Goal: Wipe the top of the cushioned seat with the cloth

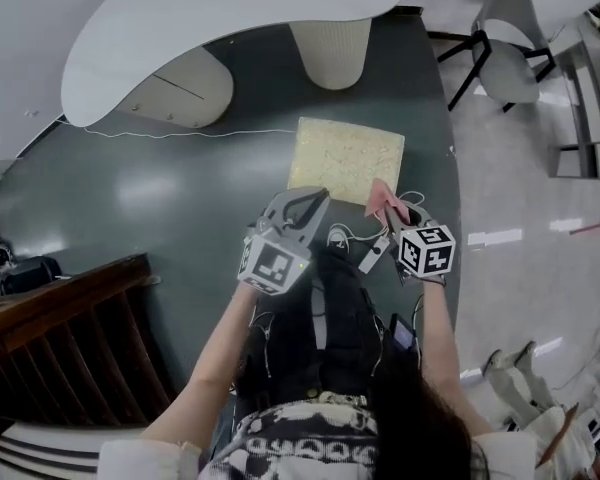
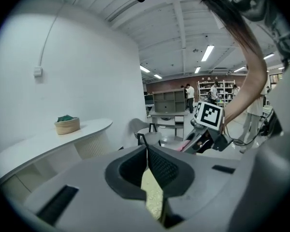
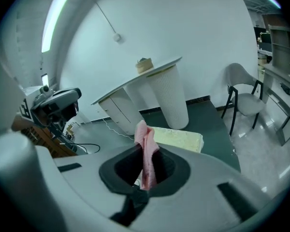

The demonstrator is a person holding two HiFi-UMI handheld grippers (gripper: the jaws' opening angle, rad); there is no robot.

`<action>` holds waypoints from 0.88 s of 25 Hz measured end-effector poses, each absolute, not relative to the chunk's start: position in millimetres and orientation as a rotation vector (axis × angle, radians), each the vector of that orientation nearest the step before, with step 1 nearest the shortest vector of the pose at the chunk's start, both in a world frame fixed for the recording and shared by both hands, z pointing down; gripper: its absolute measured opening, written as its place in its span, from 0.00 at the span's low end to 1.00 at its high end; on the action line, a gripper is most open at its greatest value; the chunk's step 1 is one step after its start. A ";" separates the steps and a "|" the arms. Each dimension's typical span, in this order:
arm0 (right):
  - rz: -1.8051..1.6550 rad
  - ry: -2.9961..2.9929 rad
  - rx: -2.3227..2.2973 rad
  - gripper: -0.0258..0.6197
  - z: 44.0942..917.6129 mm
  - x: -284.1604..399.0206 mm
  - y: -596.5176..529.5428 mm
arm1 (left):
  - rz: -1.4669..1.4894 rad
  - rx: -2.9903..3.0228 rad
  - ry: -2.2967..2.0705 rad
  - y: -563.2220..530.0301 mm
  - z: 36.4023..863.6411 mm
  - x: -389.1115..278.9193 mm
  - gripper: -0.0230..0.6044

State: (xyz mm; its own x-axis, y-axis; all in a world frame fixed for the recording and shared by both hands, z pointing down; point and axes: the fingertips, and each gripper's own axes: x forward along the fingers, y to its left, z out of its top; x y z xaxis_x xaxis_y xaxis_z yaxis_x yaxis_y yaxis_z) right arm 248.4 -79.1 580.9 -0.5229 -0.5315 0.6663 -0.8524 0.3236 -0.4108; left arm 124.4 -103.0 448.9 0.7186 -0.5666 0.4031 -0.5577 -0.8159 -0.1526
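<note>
**Dark green floor, pink cloth clamped above the seat**

Dark green floor [image 1: 130, 208] fills the head view, with a wooden railing [image 1: 70, 338] at its near left corner. Nearest the body, both bare forearms reach forward with the elbows bent. The two grippers are held close side by side, their marker cubes turned up.

The left gripper [image 2: 146, 149] has its jaws closed tip to tip with nothing between them. Only a pale yellow strip of the seat shows through the gap behind the tips. In the head view its tips sit over the near left corner of the seat.

The right gripper [image 3: 146, 152] is clenched on the cloth [image 3: 144, 134]. The pink fabric stands up in a folded ridge between the jaws, over the seat's near right corner.

The cushioned seat [image 1: 345, 158] is a pale yellow square lying flat on the floor, toward its right edge. It sits just in front of a ribbed white pedestal [image 1: 330, 53].

A thin white cable [image 1: 180, 133] runs along the floor to the left of the seat. The curved white table [image 1: 160, 38] spreads above the pedestal. Near its edge stands a woven basket [image 2: 67, 125] with something green in it.

A grey chair [image 1: 510, 53] stands on pale tiles past the right edge of the floor. The left gripper view shows shelving [image 2: 170, 100] and people far down the room.
</note>
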 end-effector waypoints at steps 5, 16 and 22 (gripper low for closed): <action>1.014 -2.243 1.162 0.05 538.1 227.2 -66.7 | -0.677 -2.895 1.018 -84.5 421.1 112.4 0.05; 0.905 -2.354 1.050 0.05 485.8 173.6 -39.2 | -0.649 -2.858 1.156 -30.9 393.5 66.6 0.05; 0.838 -2.423 1.015 0.05 450.4 143.0 1.4 | -0.640 -2.820 1.199 23.2 373.6 48.9 0.05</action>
